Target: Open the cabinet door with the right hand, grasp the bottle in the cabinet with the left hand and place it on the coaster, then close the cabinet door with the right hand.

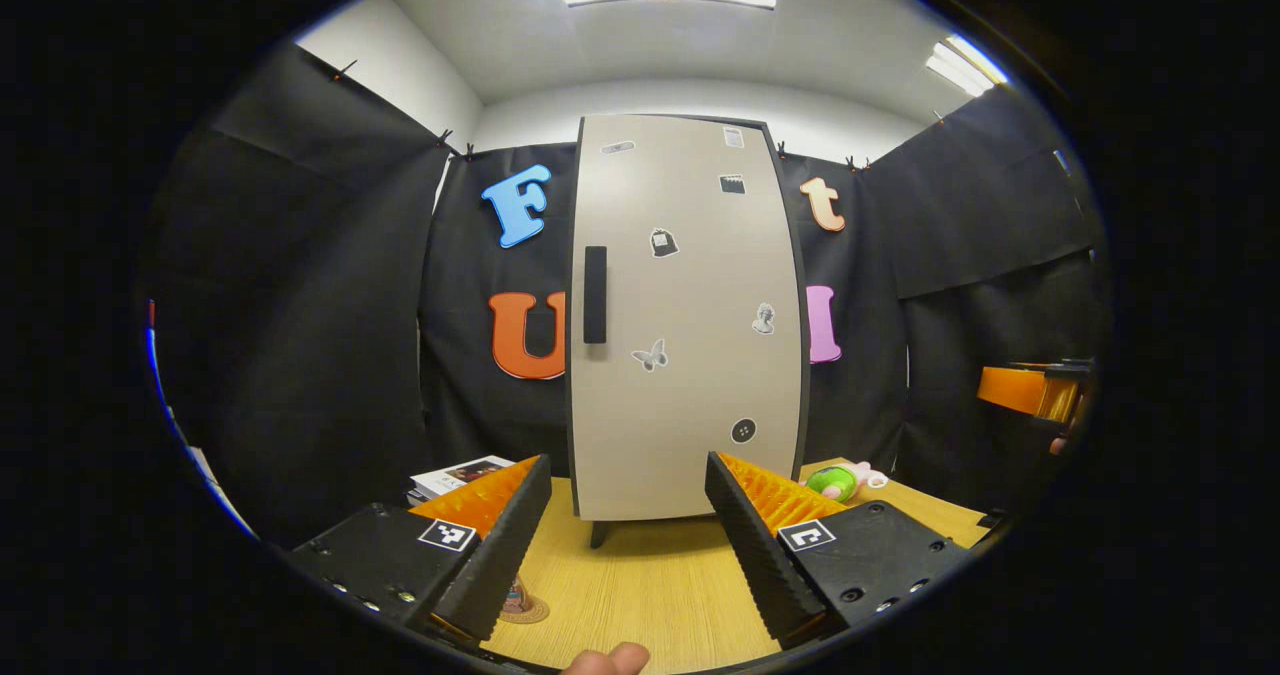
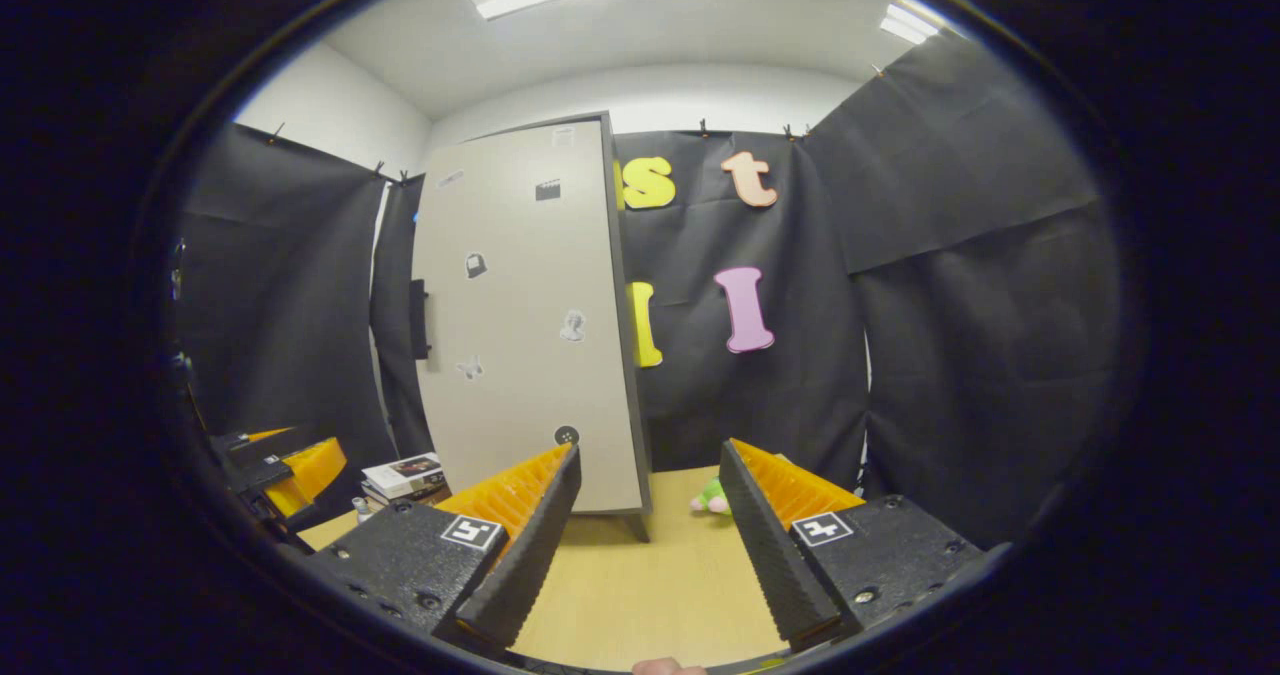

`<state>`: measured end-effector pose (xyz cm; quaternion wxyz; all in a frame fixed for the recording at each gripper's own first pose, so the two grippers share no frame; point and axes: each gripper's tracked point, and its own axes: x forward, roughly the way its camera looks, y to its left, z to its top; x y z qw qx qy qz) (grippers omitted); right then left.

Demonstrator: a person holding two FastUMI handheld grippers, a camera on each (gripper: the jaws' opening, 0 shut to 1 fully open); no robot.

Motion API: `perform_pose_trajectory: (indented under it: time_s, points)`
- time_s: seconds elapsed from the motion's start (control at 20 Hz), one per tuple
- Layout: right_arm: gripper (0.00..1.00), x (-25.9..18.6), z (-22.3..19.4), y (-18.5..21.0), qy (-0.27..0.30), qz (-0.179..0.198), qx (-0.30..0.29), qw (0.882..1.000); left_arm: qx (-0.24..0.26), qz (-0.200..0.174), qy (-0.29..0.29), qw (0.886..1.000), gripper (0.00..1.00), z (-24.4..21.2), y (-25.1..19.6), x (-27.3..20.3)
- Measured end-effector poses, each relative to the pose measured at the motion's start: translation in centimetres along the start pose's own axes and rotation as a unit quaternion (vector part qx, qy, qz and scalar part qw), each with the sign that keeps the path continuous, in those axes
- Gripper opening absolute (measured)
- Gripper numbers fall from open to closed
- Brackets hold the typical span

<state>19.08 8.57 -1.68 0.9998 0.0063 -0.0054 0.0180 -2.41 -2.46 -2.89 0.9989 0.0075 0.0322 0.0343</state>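
A tall beige cabinet (image 1: 685, 315) stands at the back of the wooden table, door closed, with a black handle (image 1: 595, 295) on its left edge. In the right gripper view the cabinet (image 2: 525, 325) is left of centre, its handle (image 2: 419, 319) on the far left side. My left gripper (image 1: 625, 545) is open and empty, low over the table in front of the cabinet. A round patterned coaster (image 1: 522, 605) lies partly behind its left finger. My right gripper (image 2: 648, 545) is open and empty; it is also at the far right of the left gripper view (image 1: 1035, 393). The bottle is hidden.
A stack of books (image 1: 462, 475) lies left of the cabinet, also in the right gripper view (image 2: 405, 477). A green and pink plush toy (image 1: 843, 480) sits right of the cabinet, the same toy (image 2: 712, 497) seen in the right gripper view. The left gripper (image 2: 285, 467) is at far left there.
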Motion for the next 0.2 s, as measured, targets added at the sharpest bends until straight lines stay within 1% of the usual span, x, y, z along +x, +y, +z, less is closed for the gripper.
perform_pose_trajectory:
  time_s: [0.2]
  points:
    - [0.90, 0.10, -0.18, 0.01, 0.003, 0.000, 0.000, 1.000, 0.001, -0.001, 0.002, 1.000, 0.94, -0.20, -0.02, 0.19]
